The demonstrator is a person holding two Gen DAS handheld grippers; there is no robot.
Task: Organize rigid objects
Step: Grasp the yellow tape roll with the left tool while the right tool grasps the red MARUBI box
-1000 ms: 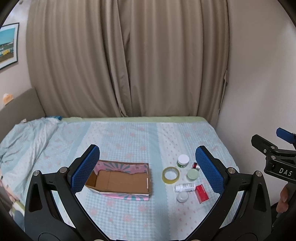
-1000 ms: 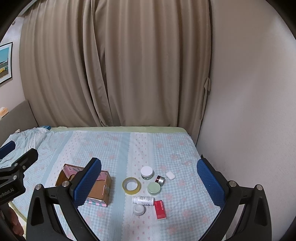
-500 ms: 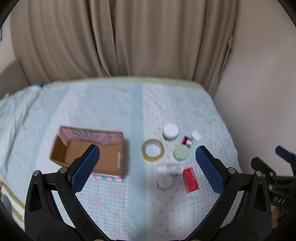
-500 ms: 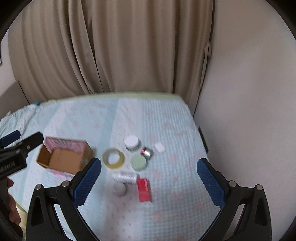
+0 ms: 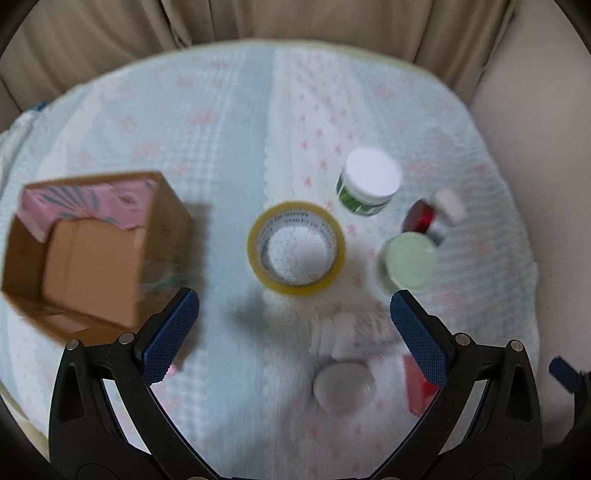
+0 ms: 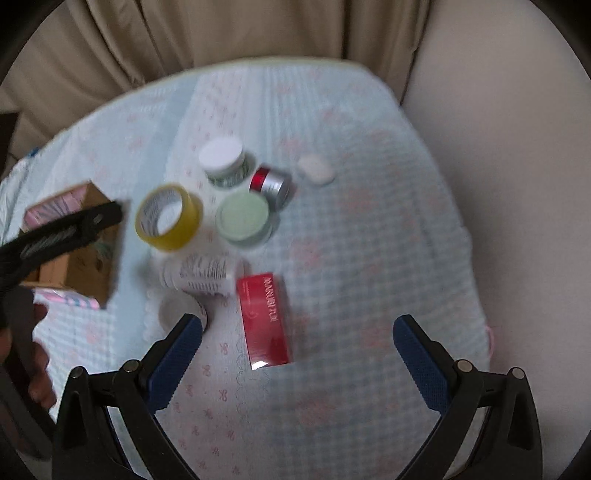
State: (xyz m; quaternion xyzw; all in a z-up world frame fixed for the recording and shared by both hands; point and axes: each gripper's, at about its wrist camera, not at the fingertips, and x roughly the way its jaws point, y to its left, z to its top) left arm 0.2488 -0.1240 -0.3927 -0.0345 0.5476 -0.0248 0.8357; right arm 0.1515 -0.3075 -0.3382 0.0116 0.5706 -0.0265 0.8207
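Bedspread [image 6: 369, 240], pale blue with pink bows, meets beige curtains [image 6: 184, 33]; both grippers' jaws gape, empty.

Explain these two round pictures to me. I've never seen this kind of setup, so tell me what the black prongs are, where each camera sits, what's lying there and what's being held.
No robot: a person carries a two-finger gripper in each hand, each with a fisheye camera looking along its blue-padded fingers. One picture comes from the left gripper, the other from the right gripper. Both are open and hold nothing. On the patterned bedspread lie an open cardboard box, a yellow tape roll, a white-lidded jar, a pale green jar, a small red-and-silver jar, a white bottle on its side and a red box.
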